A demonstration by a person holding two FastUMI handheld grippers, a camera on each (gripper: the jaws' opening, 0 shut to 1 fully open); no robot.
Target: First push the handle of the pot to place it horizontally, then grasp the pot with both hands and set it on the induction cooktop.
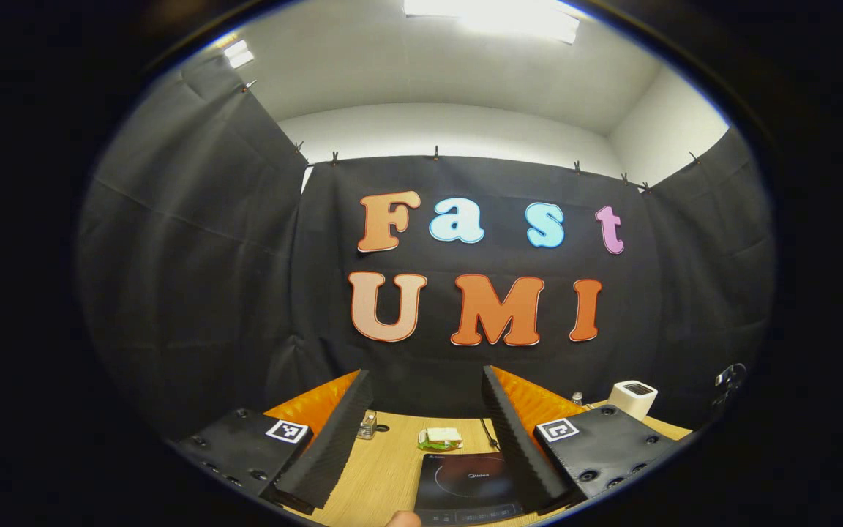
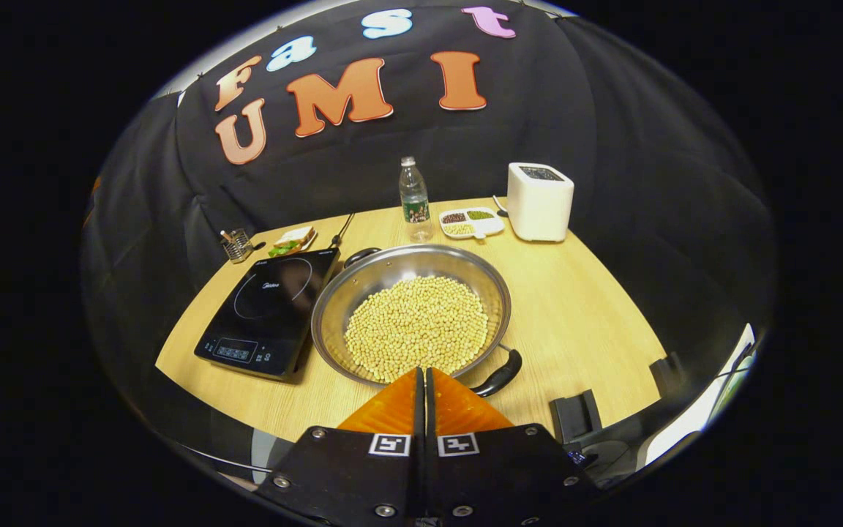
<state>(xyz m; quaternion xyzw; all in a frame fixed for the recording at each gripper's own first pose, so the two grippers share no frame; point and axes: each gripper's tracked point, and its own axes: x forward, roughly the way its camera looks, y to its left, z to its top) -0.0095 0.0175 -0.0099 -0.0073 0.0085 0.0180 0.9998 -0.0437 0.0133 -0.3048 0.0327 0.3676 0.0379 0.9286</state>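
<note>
On the wooden worktop (image 2: 582, 307), the flat black induction cooktop (image 2: 268, 307) is seen left, the round steel pot (image 2: 410, 293) of beans just beside it. The left tool (image 1: 427, 428) is held apart; the right tool (image 2: 423, 380) is closed together, empty, above the pot's near rim.

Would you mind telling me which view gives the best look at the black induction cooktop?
The right gripper view: the flat black induction cooktop lies whole on the wooden table, left of the steel pot of beans. The left gripper view catches part of it, cut off at the bottom.
</note>
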